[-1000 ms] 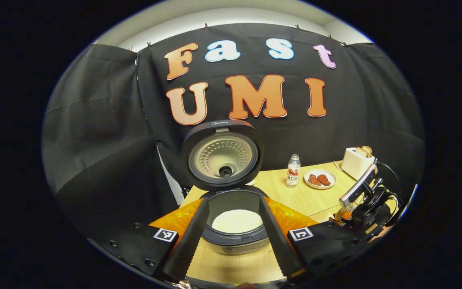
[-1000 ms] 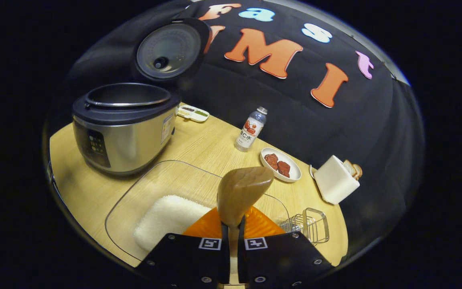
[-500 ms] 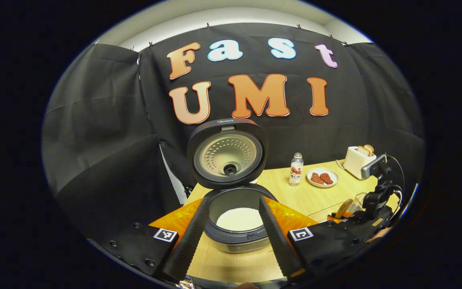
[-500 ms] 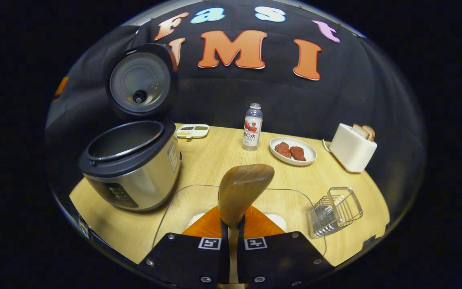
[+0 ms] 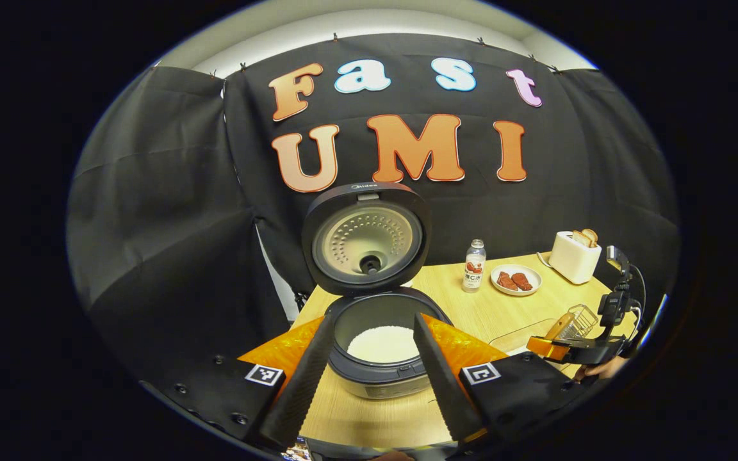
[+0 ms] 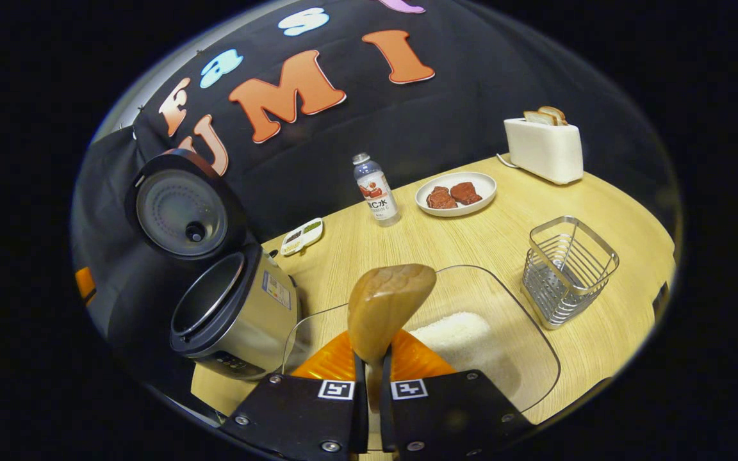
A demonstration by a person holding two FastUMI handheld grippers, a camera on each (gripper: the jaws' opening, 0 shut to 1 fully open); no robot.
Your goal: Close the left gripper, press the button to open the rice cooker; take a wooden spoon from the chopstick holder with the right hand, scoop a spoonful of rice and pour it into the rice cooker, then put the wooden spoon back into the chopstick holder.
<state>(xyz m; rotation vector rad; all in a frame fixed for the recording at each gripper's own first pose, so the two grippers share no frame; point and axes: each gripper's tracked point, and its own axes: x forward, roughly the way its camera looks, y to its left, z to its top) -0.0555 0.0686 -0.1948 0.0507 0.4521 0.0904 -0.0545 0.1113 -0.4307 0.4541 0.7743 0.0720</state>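
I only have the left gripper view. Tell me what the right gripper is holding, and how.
Observer: The right gripper is shut on the wooden spoon by its handle, and no rice shows on the spoon's head.
Operator: Report the chopstick holder.
Observer: The chopstick holder stands upright on the table with no utensil in it.
Operator: Now the tray.
Observer: The clear tray holds a pile of rice, just beyond the spoon.

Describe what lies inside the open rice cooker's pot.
In the left gripper view, the rice cooker holds a layer of white rice. The pot's bottom beneath the rice is covered.
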